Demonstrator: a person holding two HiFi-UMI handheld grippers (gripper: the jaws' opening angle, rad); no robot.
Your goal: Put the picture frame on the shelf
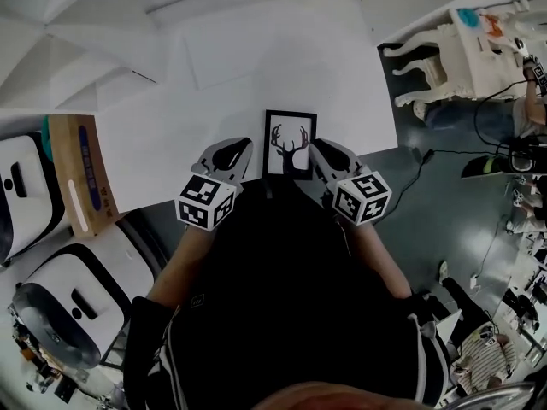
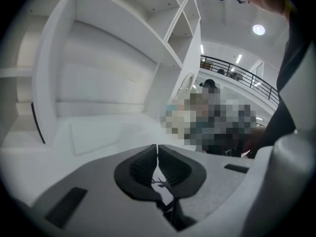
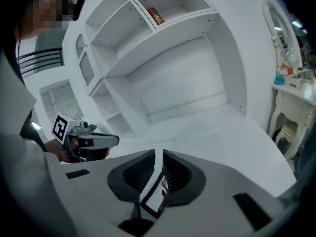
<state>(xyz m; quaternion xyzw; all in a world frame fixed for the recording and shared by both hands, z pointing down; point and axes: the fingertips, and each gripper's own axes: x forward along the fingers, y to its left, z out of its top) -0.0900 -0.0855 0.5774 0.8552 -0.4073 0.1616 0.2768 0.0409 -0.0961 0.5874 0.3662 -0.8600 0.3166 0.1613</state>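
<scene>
Left gripper (image 1: 242,148) and right gripper (image 1: 319,149) hold a black frame (image 1: 290,143) with an antler print over the front edge of a white shelf (image 1: 256,67), one at each lower side. The left jaws pinch almost together on a sliver of it; the right jaws, narrowly apart, clamp its border.

A white shelf unit (image 3: 168,78) has a broad ledge (image 1: 162,135). One flat pale sheet (image 1: 235,58) lies on that ledge, towards its back. A small brown item (image 3: 155,16) stands on the board above the ledge.
</scene>
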